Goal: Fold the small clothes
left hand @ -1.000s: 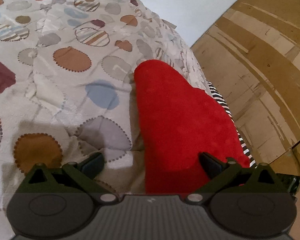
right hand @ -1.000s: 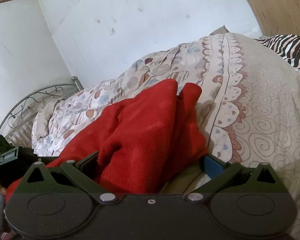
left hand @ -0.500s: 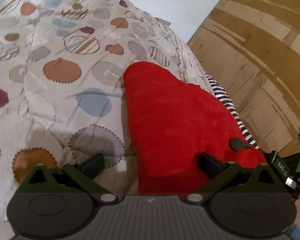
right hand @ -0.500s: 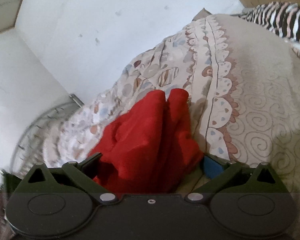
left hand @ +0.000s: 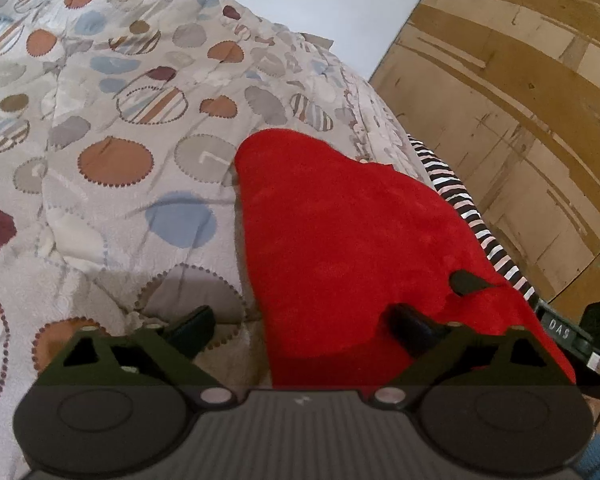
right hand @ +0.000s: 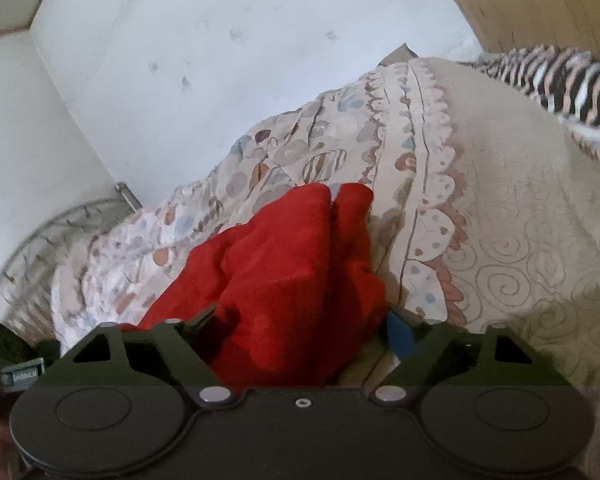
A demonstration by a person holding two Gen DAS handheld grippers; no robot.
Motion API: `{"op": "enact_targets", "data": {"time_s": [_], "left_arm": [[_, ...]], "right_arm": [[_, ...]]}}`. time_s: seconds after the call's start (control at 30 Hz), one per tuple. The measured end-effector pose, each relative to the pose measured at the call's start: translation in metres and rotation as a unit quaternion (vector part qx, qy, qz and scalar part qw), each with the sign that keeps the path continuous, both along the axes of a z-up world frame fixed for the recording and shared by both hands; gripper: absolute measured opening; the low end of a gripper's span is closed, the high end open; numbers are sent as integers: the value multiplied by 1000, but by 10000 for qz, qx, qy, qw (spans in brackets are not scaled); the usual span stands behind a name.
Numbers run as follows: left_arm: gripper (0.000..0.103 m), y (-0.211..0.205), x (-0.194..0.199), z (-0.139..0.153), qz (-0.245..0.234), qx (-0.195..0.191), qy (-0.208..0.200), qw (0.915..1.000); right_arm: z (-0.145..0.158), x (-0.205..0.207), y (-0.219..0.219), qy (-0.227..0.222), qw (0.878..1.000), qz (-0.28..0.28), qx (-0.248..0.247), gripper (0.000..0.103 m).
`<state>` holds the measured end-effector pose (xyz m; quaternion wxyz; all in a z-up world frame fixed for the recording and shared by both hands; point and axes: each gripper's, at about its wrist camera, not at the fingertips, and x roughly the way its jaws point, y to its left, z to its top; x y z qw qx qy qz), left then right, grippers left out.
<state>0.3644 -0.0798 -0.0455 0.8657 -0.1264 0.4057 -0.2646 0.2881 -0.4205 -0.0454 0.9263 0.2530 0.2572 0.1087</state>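
The left gripper [left hand: 300,322] had its fingers spread wide over the quilt [left hand: 112,184], its right finger on the red cloth [left hand: 340,240]. The right gripper [right hand: 300,322] also stood wide, with red cloth bunched between its fingers on the bed.

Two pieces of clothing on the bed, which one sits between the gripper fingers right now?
The red garment, plain fleecy red, lies between the open fingers of both the left gripper and right gripper. The striped garment, black, white and pink, lies beyond it at the bed's edge.
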Motion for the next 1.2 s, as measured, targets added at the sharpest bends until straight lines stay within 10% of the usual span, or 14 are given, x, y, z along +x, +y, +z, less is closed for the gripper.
{"op": "enact_targets", "data": {"time_s": [0.23,0.4,0.9,1.2], "left_arm": [[46,8,1,-5,-64,-714,358,9968],[28,6,-7,15,-108,-531,-126,9985],[25,71,-6,105,403,801,-1780,9799],[26,135,14,82,877,1549,-1350,9747]], "right_arm": [[8,-5,6,31,9999,-76,59,56],[29,-8,21,-228,9995,-46,-231,45],[74,60,107,-1265,9890,525,556,43],[40,130,197,-706,9879,1002,953,43]]}}
